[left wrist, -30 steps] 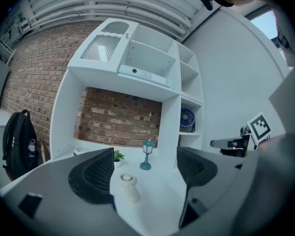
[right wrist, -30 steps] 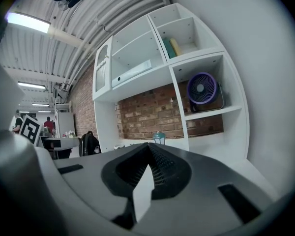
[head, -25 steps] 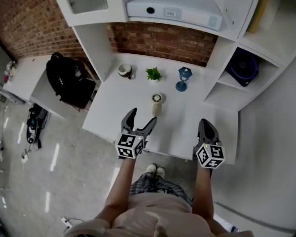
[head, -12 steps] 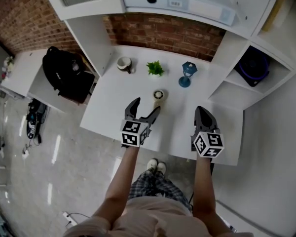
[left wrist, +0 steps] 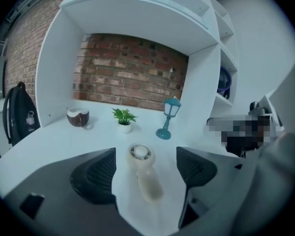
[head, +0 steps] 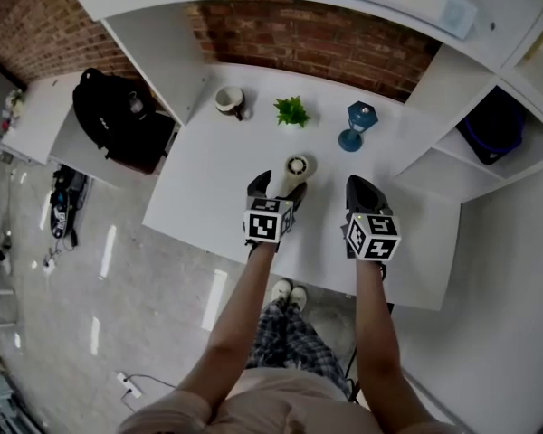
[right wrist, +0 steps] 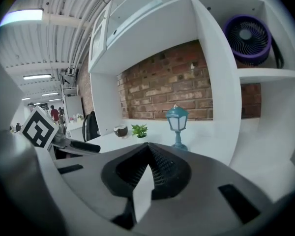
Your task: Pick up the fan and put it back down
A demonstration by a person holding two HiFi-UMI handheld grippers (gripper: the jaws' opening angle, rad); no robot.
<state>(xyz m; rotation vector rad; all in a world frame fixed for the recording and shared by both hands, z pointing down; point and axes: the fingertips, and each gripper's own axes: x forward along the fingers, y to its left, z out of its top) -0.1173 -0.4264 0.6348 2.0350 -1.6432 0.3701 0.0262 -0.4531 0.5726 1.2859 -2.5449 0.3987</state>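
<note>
White desk (head: 199,179), fan (left wrist: 144,176) between left gripper's (left wrist: 146,155) fingers (left wrist: 96,173)

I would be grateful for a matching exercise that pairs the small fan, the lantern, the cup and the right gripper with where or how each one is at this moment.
Things:
1. small fan
2. lantern
3. cup
4. right gripper

Place or state:
A. teal, just right of the plant
B. jaws together, nothing held
C. on the table, between the open jaws of the left gripper
D. far left of the back row

Pairs: 1-C, 2-A, 3-D, 4-B
</note>
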